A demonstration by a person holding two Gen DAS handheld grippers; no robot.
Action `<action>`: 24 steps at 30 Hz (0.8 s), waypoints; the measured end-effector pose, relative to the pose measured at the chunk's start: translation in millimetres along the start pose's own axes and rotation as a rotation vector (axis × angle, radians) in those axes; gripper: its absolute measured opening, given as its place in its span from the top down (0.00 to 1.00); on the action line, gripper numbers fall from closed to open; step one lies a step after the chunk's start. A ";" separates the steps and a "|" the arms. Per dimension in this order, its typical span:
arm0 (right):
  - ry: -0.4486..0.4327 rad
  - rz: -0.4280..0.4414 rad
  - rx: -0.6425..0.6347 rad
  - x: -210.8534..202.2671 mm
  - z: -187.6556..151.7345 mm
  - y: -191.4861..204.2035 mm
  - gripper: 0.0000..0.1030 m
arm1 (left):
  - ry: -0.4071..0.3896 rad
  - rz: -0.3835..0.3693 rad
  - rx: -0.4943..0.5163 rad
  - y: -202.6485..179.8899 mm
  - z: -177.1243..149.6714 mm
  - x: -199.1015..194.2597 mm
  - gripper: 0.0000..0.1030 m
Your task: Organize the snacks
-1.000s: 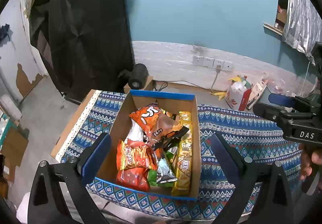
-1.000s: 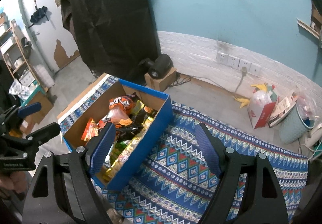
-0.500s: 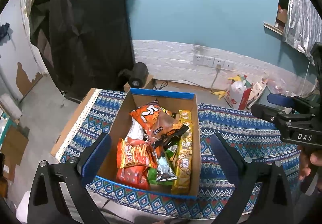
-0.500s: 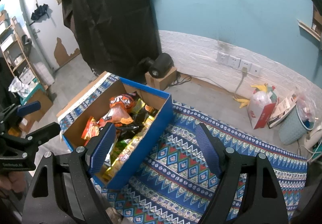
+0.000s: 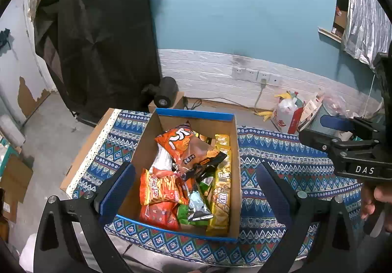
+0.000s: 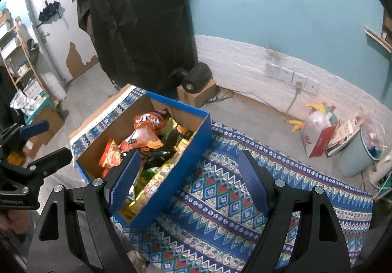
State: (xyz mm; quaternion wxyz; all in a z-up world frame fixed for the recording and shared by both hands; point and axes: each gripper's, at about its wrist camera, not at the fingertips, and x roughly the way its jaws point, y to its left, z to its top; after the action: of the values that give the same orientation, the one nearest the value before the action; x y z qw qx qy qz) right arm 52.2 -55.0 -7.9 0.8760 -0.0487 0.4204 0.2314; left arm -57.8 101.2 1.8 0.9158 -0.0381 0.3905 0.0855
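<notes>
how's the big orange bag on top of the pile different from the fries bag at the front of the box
The orange-and-brown chip bag lies on top of the pile, tilted diagonally toward the box's far end; the red fries bag sits lower, near the front left, lying flatter. The chip bag looks larger and shows a brown lower half with white lettering; the fries bag is orange-red with yellow fries pictured. Both are sealed snack packets inside the blue-edged cardboard box, and neither gripper touches them.

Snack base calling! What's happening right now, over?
Left gripper open above snack box. Right gripper open, empty, over patterned cloth. Snacks piled inside. Nothing blocking.
</notes>
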 end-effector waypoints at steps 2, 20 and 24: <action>0.001 0.001 -0.001 -0.5 -0.4 0.1 0.22 | -0.001 -0.001 -0.001 -0.1 -0.1 -0.1 0.03; 0.002 0.001 -0.006 -0.9 -0.8 -1.0 0.22 | 0.028 -0.020 -0.026 0.3 -0.4 1.4 0.03; 0.002 0.000 -0.008 -0.8 -0.9 -0.7 0.22 | 0.032 -0.028 -0.025 -0.3 -0.6 1.5 0.03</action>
State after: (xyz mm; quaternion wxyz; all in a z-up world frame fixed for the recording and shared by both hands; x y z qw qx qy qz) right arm 51.5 -56.1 -8.0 0.8754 -0.0525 0.4203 0.2330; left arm -57.2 101.0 0.3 0.9100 -0.0562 0.4036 0.0769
